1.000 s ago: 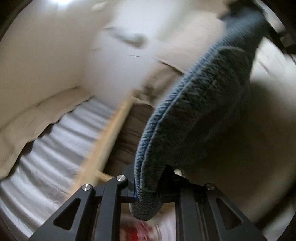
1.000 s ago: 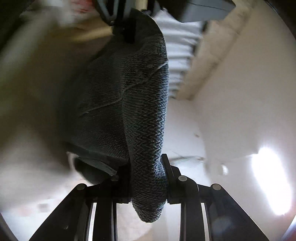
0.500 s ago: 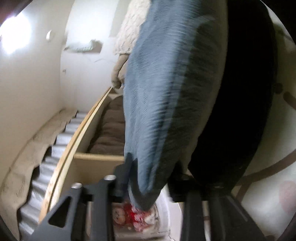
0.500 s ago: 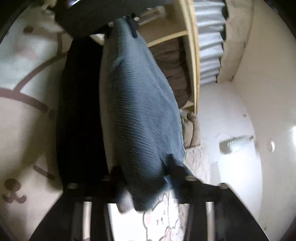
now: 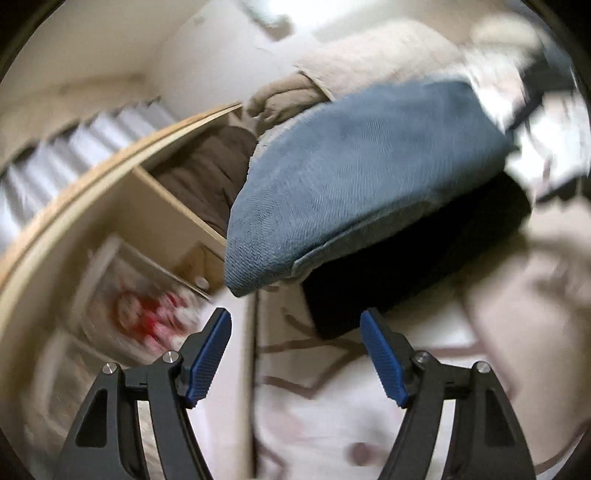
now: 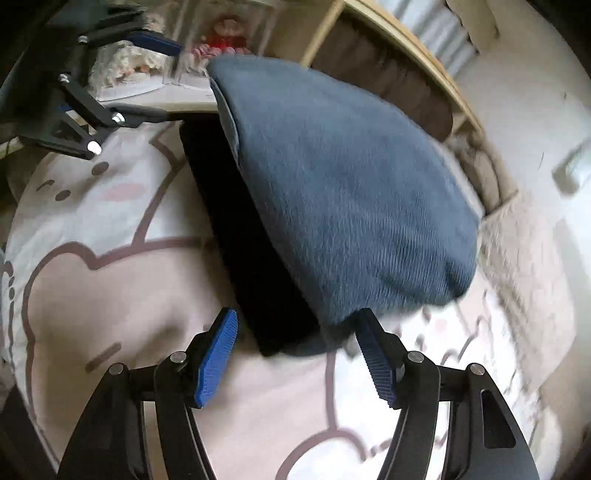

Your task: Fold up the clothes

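Both tools stand wide apart here: the left hand-held gripper (image 5: 295,354) has its blue pads (image 5: 208,356) spread with nothing between them, and the right hand-held gripper (image 6: 297,354) is spread just the same, pinching nothing. The blue knitted sweater (image 6: 343,184) sits folded into a rounded bundle, lying on top of a black garment (image 6: 240,229) that pokes out from under its edge. From the left wrist view the sweater (image 5: 362,177) lies just ahead of the open pads, with the black garment (image 5: 406,266) right beneath and nearer the tool. Under the sweater stretches a pale pink bedspread (image 6: 122,280) with brown cartoon outlines. Behind the sweater runs a light wooden shelf (image 6: 402,40) holding something brown (image 6: 384,77), and a red-and-white doll (image 6: 225,35) stands beyond the sweater's far corner. The left hand-held gripper (image 6: 122,79) also appears in the right wrist view, near that same corner and clear of the fabric. To the right of the sweater lies a beige fuzzy blanket (image 6: 524,251). The view is blurred in places.
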{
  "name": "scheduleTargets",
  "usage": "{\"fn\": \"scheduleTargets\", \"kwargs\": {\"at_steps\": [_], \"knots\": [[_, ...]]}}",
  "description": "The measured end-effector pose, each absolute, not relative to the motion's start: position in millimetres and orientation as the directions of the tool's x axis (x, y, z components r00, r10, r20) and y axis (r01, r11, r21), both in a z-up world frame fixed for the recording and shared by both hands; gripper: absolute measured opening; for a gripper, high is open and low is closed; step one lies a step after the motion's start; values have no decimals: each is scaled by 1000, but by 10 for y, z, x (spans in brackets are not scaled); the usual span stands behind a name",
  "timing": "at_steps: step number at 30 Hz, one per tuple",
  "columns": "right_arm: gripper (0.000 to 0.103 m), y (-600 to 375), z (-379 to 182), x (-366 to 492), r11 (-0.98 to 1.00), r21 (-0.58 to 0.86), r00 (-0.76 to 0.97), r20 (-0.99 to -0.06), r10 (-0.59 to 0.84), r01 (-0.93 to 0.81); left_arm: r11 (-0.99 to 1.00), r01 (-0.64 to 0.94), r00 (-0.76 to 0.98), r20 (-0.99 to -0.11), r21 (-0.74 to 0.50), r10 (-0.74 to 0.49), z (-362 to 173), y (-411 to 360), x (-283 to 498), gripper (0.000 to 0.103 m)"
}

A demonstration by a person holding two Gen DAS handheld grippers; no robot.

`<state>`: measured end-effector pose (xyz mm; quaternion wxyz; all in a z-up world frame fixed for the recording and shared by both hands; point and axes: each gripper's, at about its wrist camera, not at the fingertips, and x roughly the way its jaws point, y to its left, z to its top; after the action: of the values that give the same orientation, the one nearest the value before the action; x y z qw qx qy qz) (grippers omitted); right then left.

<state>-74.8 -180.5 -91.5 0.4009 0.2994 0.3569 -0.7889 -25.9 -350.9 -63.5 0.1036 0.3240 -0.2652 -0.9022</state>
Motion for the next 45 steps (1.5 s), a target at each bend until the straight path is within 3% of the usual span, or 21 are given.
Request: {"fn": "scheduleTargets", "kwargs": {"at_steps": [4,6,9,10,11,16,21,28,30,37,45], "knots": [[66,-1390,-212,-902,-568,-73,-466,-662,-587,820,-913,115,-786,-526,392,-325,-437,-3264,-76,77],[67,-1197,165,-991,-614,11,-486,-599,-636,789,-927,175,-802,-498,332,-329,-242,-3182,-19,86],[68,-912,565,-1004,-649,51,-523,-545,-655,759,-940,235,-842,-432,248,-324,100,-3019,86,99],[74,-774,713,-968,-664,54,-544,-526,-654,746,-945,241,-854,-414,223,-315,190,-2964,121,102],[81,-655,784,-912,-679,50,-564,-515,-646,732,-952,232,-869,-398,197,-294,281,-2893,156,102],[82,-97,1080,-713,-741,89,-634,-455,-625,666,-974,193,-911,-347,121,-224,656,-2429,295,103],[87,512,1117,-565,-787,135,-681,-428,-594,602,-992,127,-935,-334,-14,-115,897,-2050,411,103],[95,1103,957,-289,-867,72,-766,-437,-472,493,-990,135,-933,-343,-46,-111,933,-1624,458,103],[102,1245,923,-209,-880,50,-784,-434,-444,472,-990,123,-930,-356,-65,-92,928,-1522,463,103],[103,1665,909,5,-920,3,-850,-382,-363,391,-988,141,-921,-374,-58,-109,949,-1232,509,103],[103,1992,799,129,-933,26,-848,-409,-336,358,-988,147,-911,-396,-49,-116,895,-1029,627,103]]}}
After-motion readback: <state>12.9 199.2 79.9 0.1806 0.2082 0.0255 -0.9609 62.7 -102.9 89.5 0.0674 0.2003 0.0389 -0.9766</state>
